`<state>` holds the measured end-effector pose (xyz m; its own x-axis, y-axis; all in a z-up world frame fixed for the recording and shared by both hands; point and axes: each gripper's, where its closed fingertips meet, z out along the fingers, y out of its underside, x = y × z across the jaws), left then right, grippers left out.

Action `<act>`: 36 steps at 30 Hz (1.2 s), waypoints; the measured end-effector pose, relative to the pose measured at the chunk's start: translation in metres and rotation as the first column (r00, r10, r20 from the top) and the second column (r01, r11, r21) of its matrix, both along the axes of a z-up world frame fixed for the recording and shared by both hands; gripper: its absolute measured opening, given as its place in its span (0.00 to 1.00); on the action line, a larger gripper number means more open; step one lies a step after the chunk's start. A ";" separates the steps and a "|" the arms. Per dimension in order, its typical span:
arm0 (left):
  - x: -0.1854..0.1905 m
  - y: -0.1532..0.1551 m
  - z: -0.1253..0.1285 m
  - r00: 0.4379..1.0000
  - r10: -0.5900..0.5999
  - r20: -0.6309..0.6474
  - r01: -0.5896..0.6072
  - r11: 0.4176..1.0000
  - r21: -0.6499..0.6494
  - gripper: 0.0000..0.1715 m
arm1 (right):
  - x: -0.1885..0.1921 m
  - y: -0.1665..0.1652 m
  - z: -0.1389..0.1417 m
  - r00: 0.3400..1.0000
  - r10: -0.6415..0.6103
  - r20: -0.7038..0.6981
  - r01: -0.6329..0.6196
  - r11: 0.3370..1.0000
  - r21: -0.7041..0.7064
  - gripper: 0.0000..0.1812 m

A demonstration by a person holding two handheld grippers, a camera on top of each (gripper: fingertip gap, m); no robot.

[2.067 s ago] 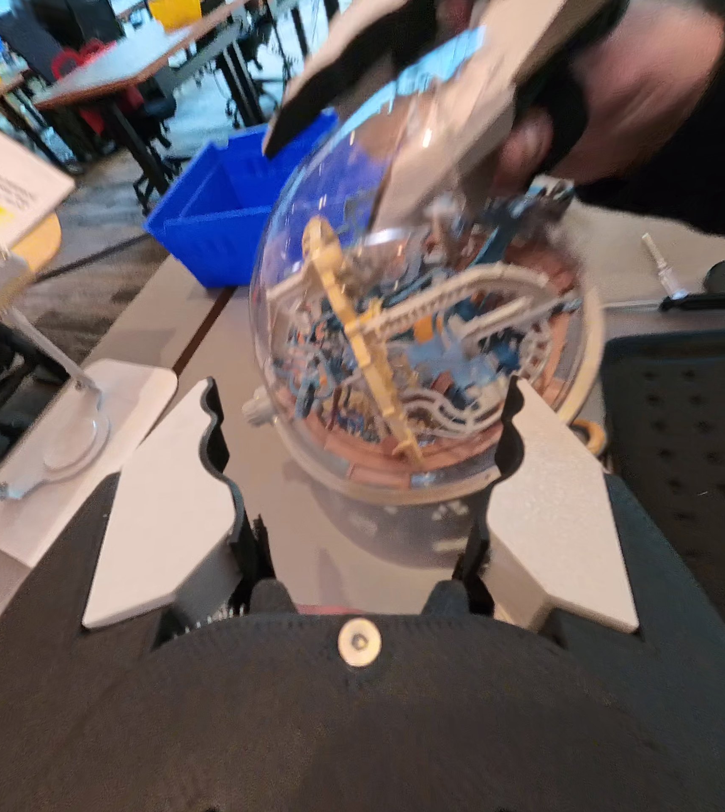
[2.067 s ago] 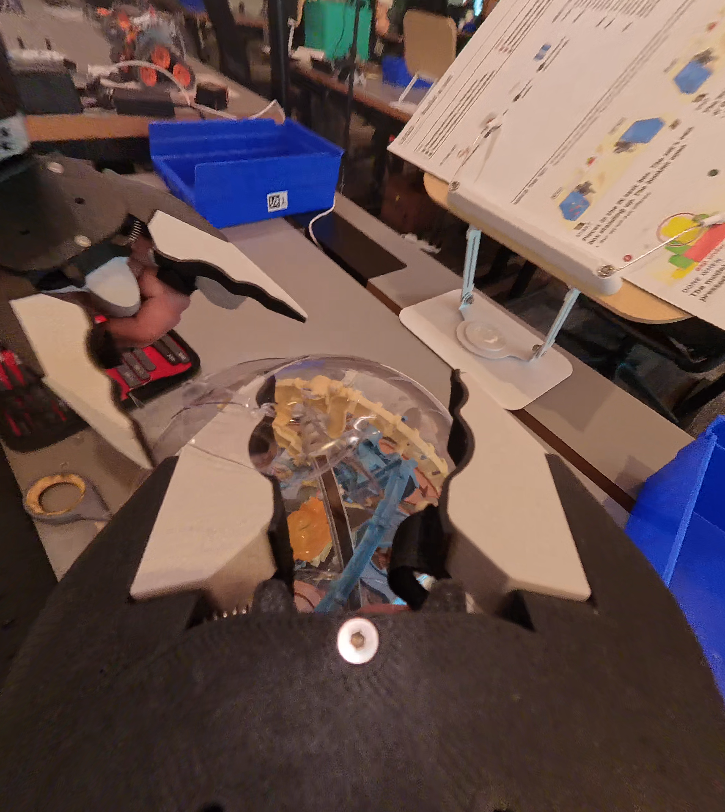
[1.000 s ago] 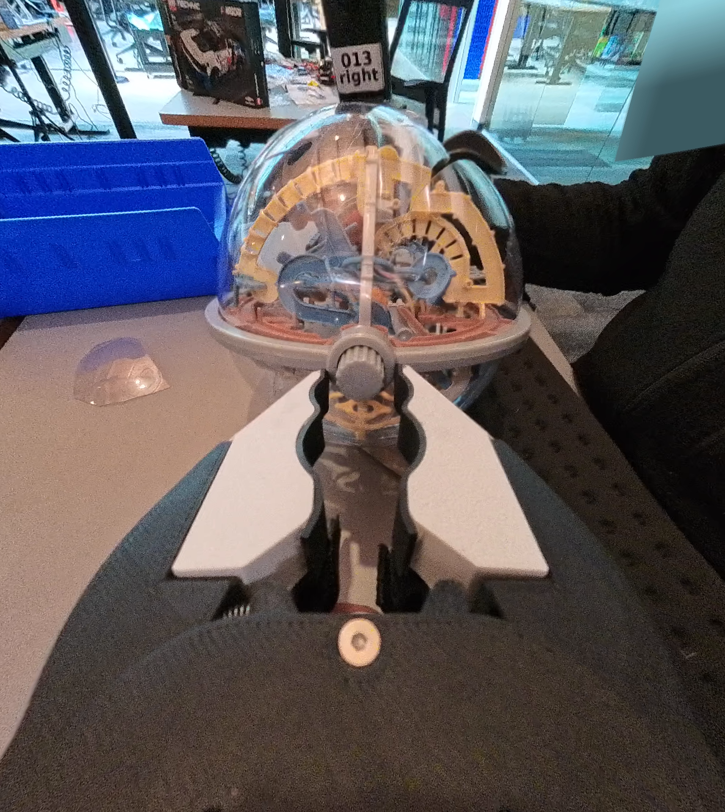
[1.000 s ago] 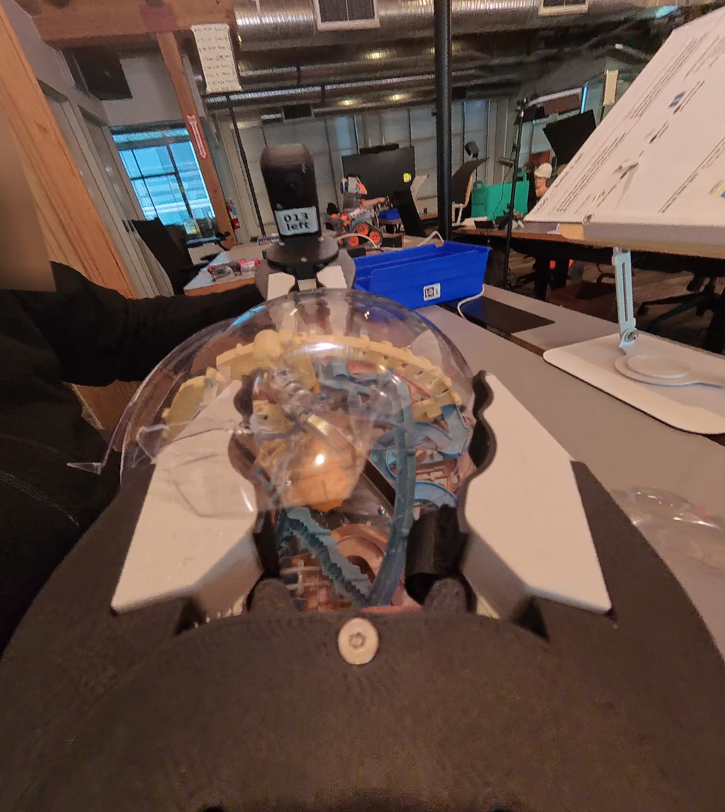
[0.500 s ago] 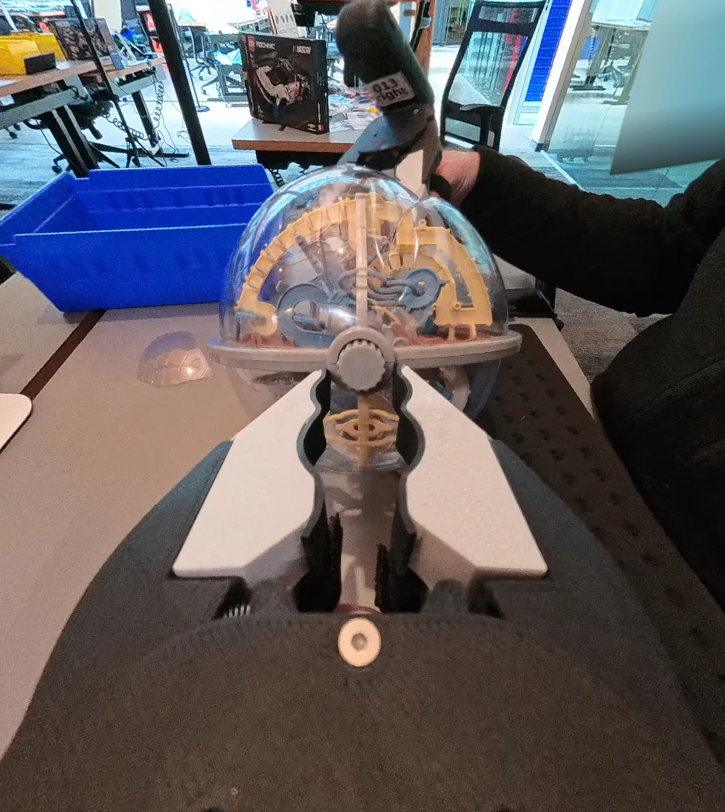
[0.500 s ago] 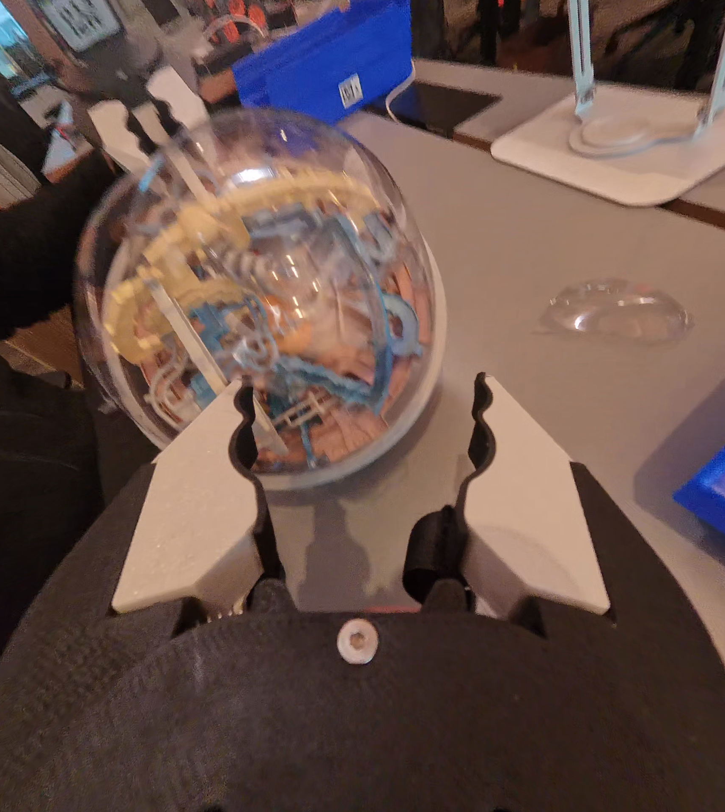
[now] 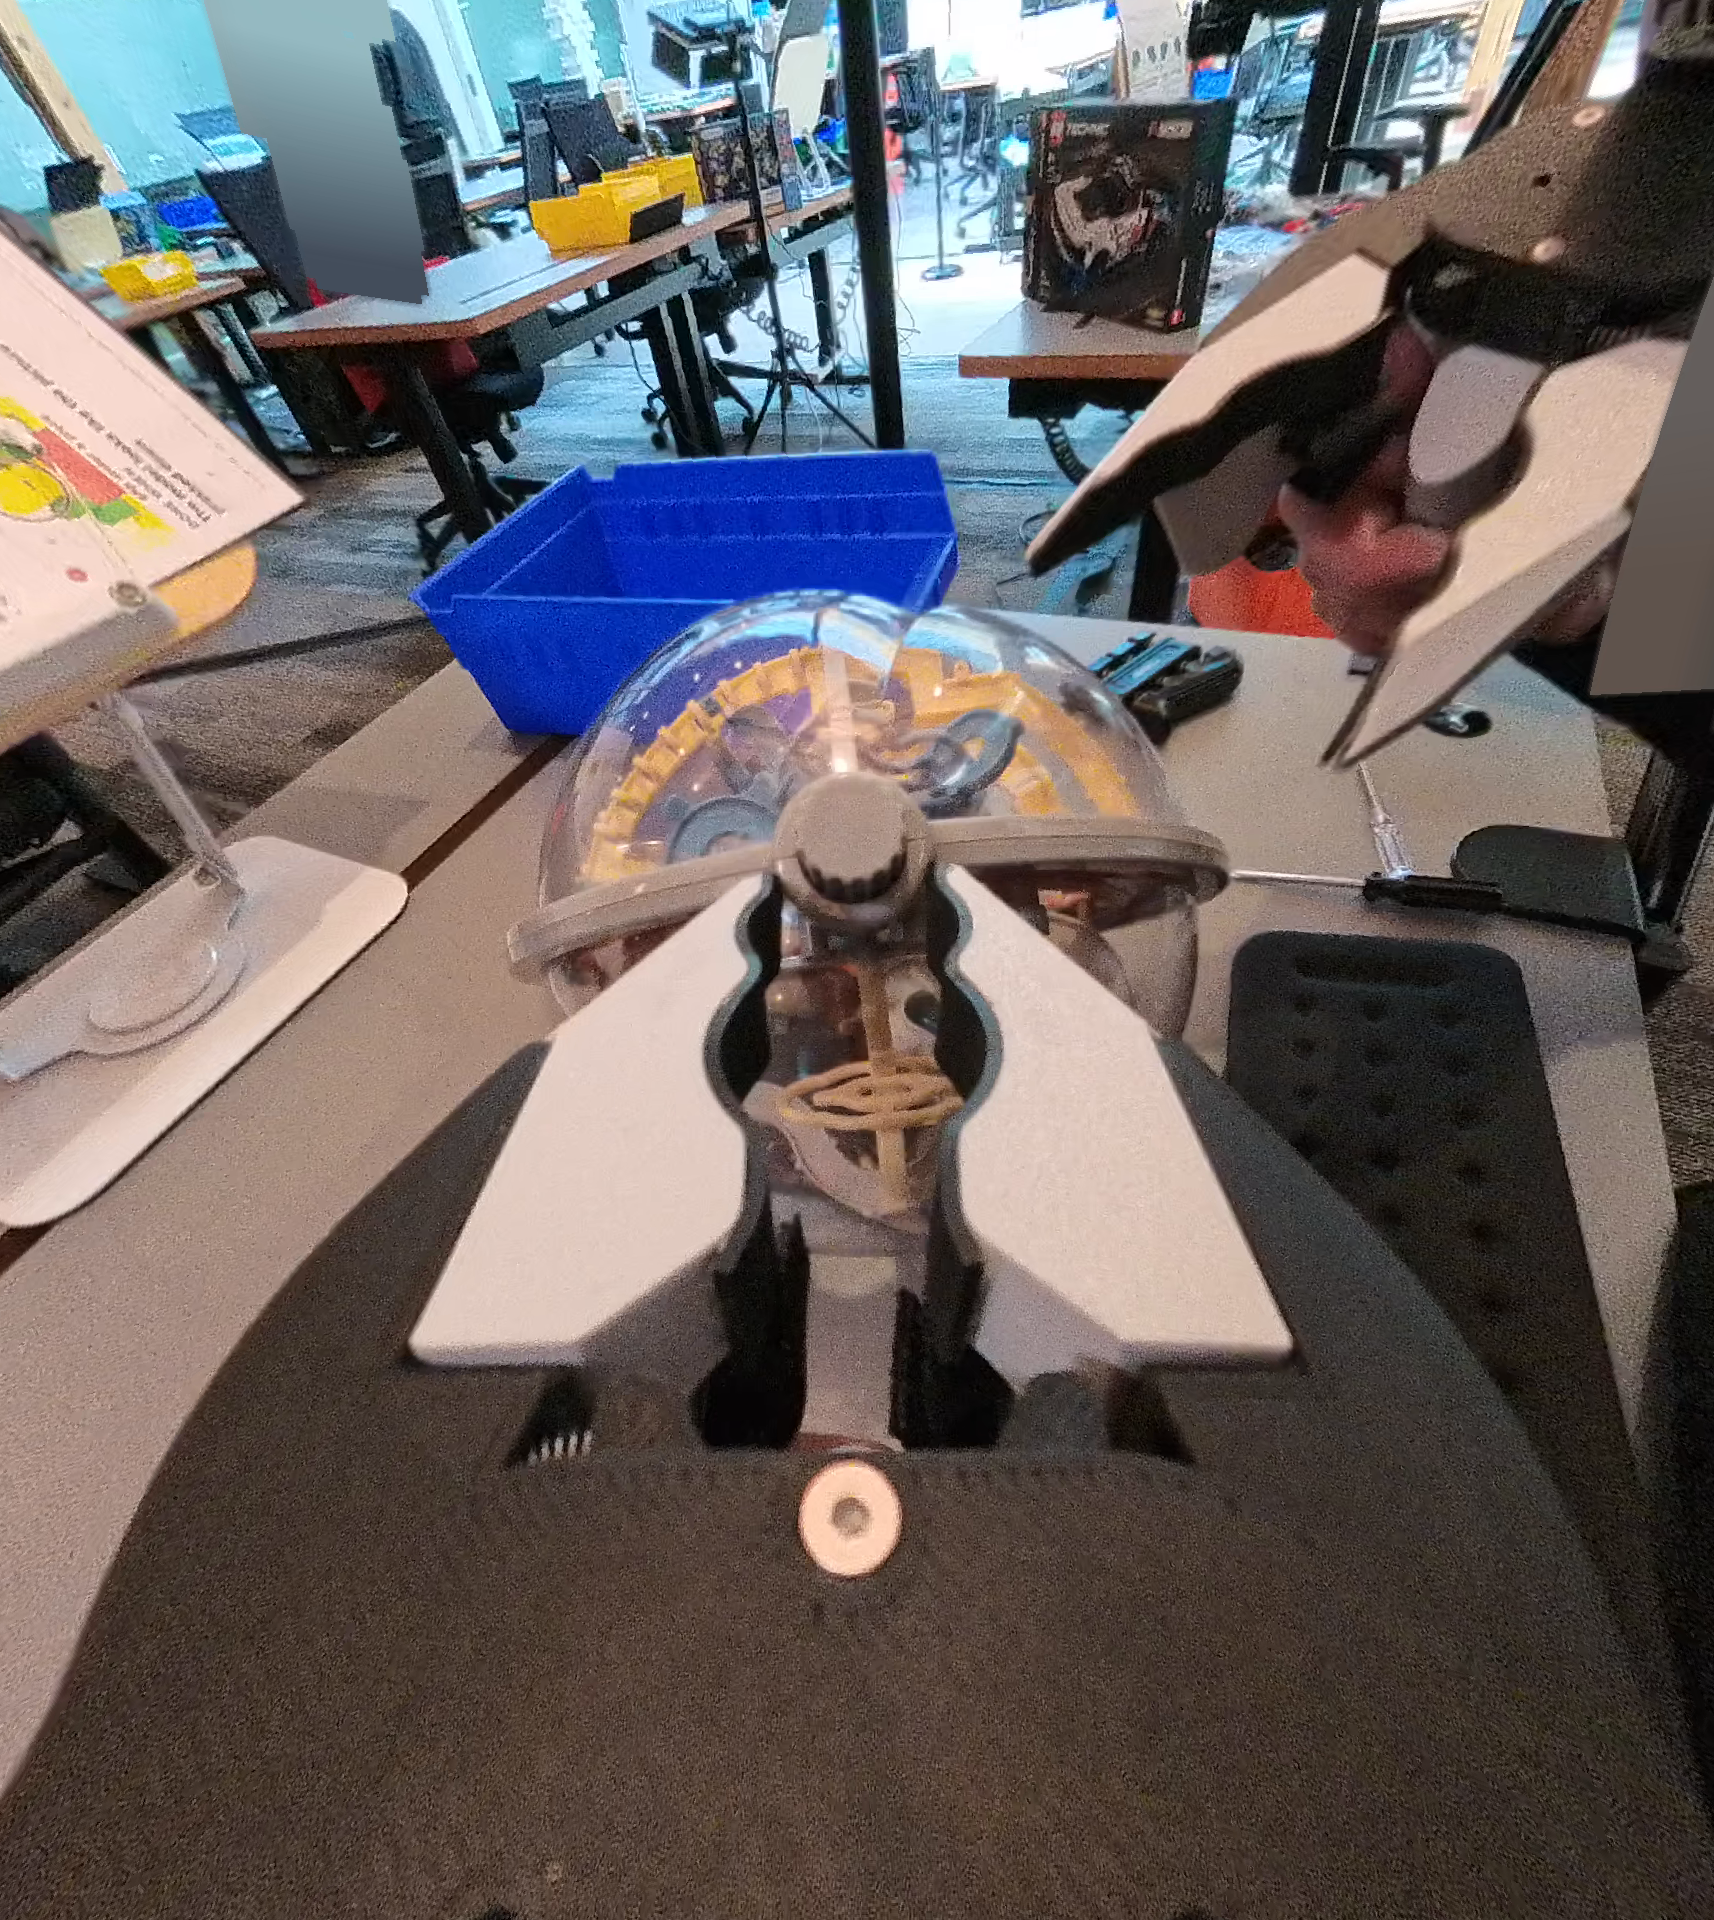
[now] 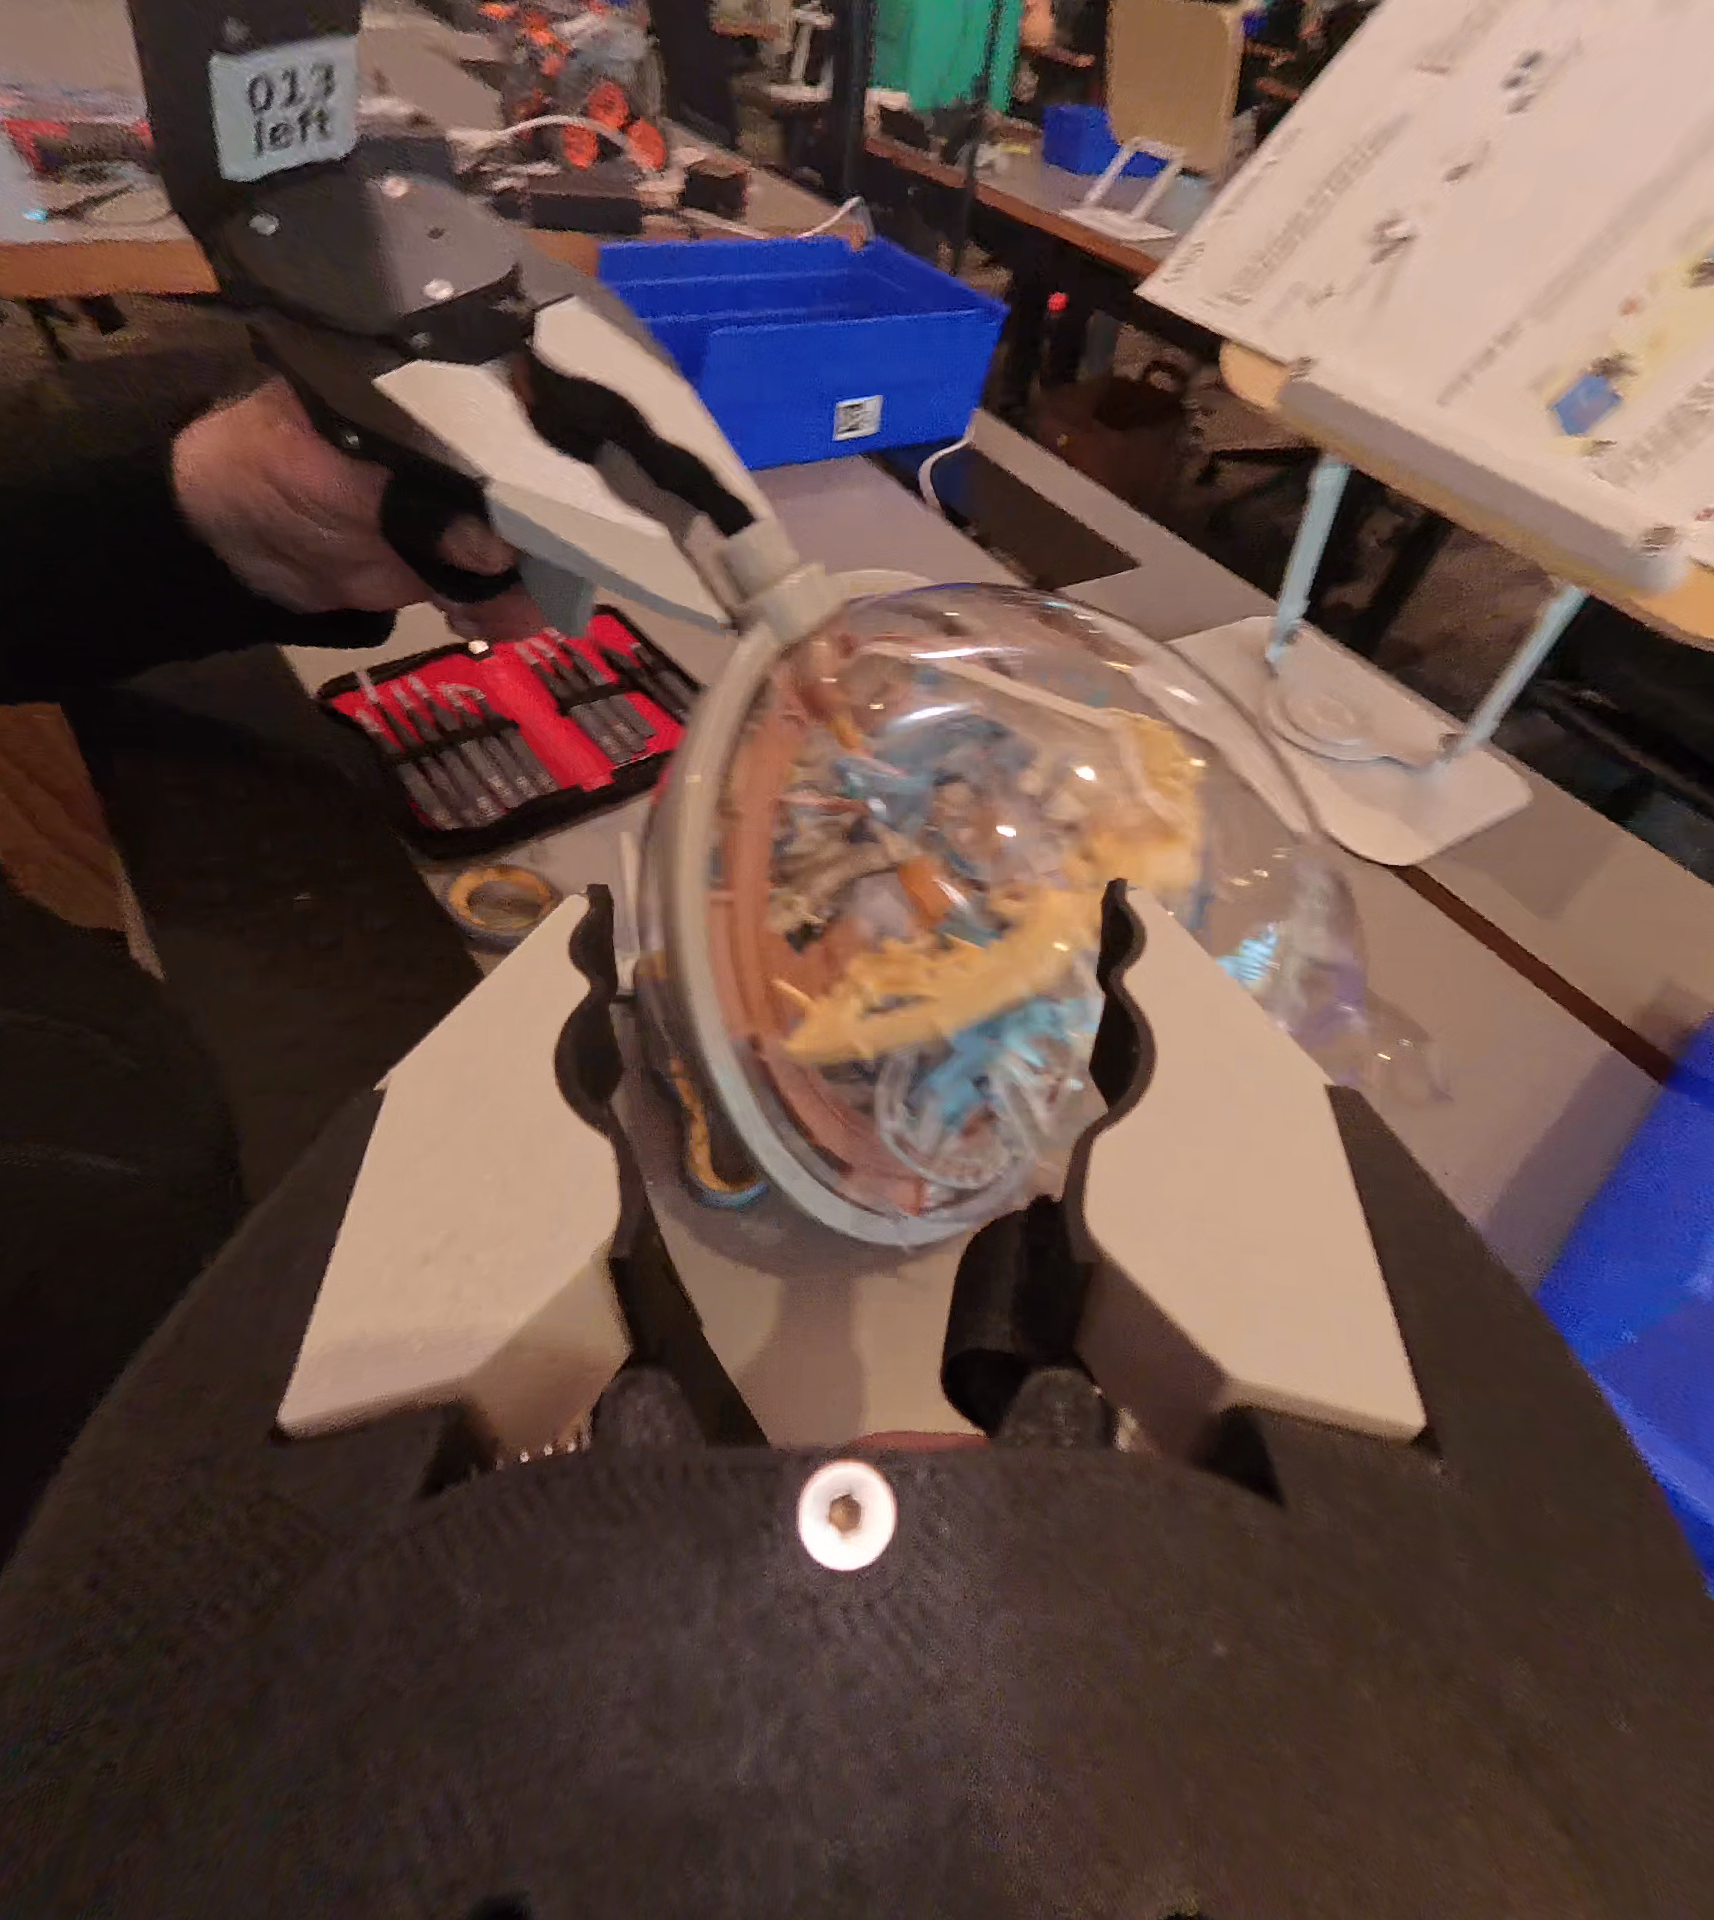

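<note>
Left gripper [image 7: 848, 914] clenched on maze sphere [image 8: 936, 914] knob [image 7: 845, 844]; right gripper [image 8: 848, 1018] released, straddling the sphere untouched.

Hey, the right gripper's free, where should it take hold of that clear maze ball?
Probably the grey rim circling the clear maze ball, coming from its own near side: the smooth domes offer little purchase, and the left gripper already pinches the grey knob. The right gripper is open.
</note>
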<state>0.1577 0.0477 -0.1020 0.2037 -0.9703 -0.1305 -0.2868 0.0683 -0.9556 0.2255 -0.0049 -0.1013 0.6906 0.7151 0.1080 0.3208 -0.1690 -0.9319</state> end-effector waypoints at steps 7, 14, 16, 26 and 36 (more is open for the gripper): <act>0.060 -0.019 0.014 1.000 -0.023 -0.013 0.023 0.999 0.034 0.12 | -0.003 0.018 -0.002 0.980 -0.150 0.134 0.120 0.970 0.211 0.17; 0.081 -0.026 0.028 0.984 -0.178 0.007 0.175 0.975 0.138 0.21 | 0.026 0.026 -0.002 0.986 -0.158 0.045 0.147 0.971 0.189 0.04; 0.075 -0.015 0.026 0.981 -0.186 -0.058 0.194 0.950 0.246 0.28 | 0.030 0.026 -0.002 0.992 -0.122 0.020 0.117 0.978 0.175 0.04; 0.070 0.006 -0.012 0.946 -0.239 -0.218 0.291 0.924 0.249 0.22 | 0.053 0.031 0.000 0.996 0.028 -0.089 -0.017 0.993 0.115 0.06; 0.088 -0.011 -0.023 0.947 -0.229 -0.227 0.294 0.904 0.312 0.05 | 0.073 0.041 0.012 0.955 -0.261 -0.140 0.289 0.926 0.243 0.13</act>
<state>0.2460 0.0372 -0.1246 -0.1095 -0.8763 -0.4692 -0.3794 0.4732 -0.7951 0.2988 0.0358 -0.0898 0.8734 0.4523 0.1805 0.1957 0.0133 -0.9806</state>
